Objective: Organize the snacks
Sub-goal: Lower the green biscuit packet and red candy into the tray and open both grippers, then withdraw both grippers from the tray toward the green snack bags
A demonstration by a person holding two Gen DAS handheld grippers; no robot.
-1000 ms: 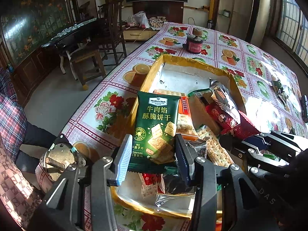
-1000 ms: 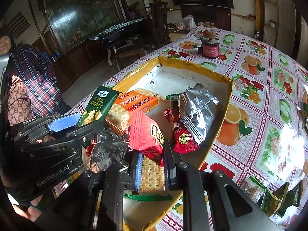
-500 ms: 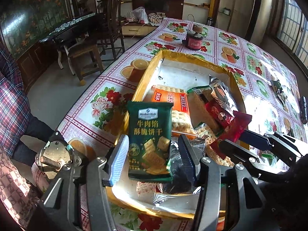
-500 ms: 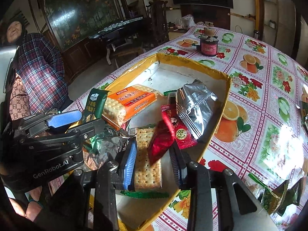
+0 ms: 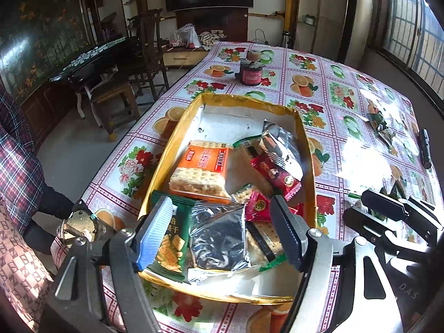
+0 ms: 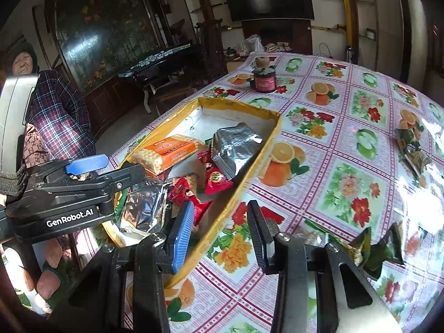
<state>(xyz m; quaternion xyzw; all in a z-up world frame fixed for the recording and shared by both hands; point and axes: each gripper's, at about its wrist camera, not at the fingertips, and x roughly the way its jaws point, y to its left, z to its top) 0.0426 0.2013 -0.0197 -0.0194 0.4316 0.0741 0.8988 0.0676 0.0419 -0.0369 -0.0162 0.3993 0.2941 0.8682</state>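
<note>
A yellow-rimmed box [image 5: 305,138] [image 6: 244,183] on the flowered table holds several snack packs: an orange cracker pack [image 5: 206,163] [image 6: 169,151], a silver pouch [image 5: 219,238], another silver pouch [image 6: 236,147], red packets [image 5: 277,174] and a green biscuit pack [image 5: 173,247]. My left gripper [image 5: 222,236] is open and empty above the near end of the box. My right gripper [image 6: 219,233] is open and empty, straddling the box's right rim. Loose green packets [image 6: 383,249] lie on the table to its right.
A dark red jar [image 5: 251,73] [image 6: 265,79] stands beyond the box. More green packets [image 5: 380,123] [image 6: 413,149] and a black pen [image 5: 424,149] lie at the far right. A seated person in plaid [image 6: 55,116] is on the left, by the table's edge.
Both grippers have opened. The left let go of the green biscuit pack, which now lies in the box. The right let go of the red packet and drew back to the right rim.
</note>
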